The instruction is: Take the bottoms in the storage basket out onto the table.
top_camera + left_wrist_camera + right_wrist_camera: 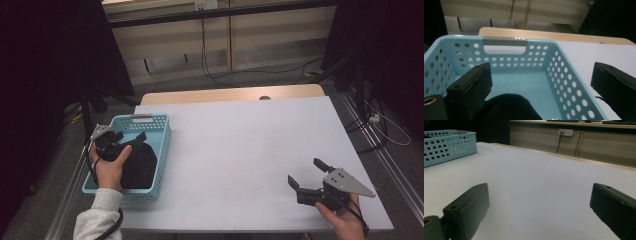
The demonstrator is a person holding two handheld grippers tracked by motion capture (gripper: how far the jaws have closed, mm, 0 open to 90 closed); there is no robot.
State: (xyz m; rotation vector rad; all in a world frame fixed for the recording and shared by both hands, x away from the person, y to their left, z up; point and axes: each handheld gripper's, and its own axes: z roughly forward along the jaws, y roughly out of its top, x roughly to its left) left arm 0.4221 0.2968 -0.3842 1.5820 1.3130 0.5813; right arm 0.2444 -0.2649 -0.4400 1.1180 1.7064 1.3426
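One dark bundle [137, 167], black cloth by the look of it, sat in the near half of the pale blue perforated basket [162, 150], which was parked at the left edge of the bench [240, 145]. The left tongs [131, 140] hung right over that bundle with the jaws spread wide. In the left gripper view one jaw sat inside the basket above the cloth and the other was out past the right wall, so nothing was pinched at all. My guess is that hand was either lining up a grab or had just let go; can't say which from this.

The right tongs [306, 174] were well apart from all that, over at the near right corner of the bench, jaws also spread and holding nothing. They pointed back across the bare surface toward the basket, which looked like a parked, waiting pose to me, keeping out of the left hand's way.

The bench top was plain white and matte, laid over a light wood desk [225, 94] whose edge peeked out at the far side. Beyond it was a beige panelled wall [270, 40] with a socket and some cables [210, 60] trailing down to a grey floor, and the room was pretty dim at both sides.
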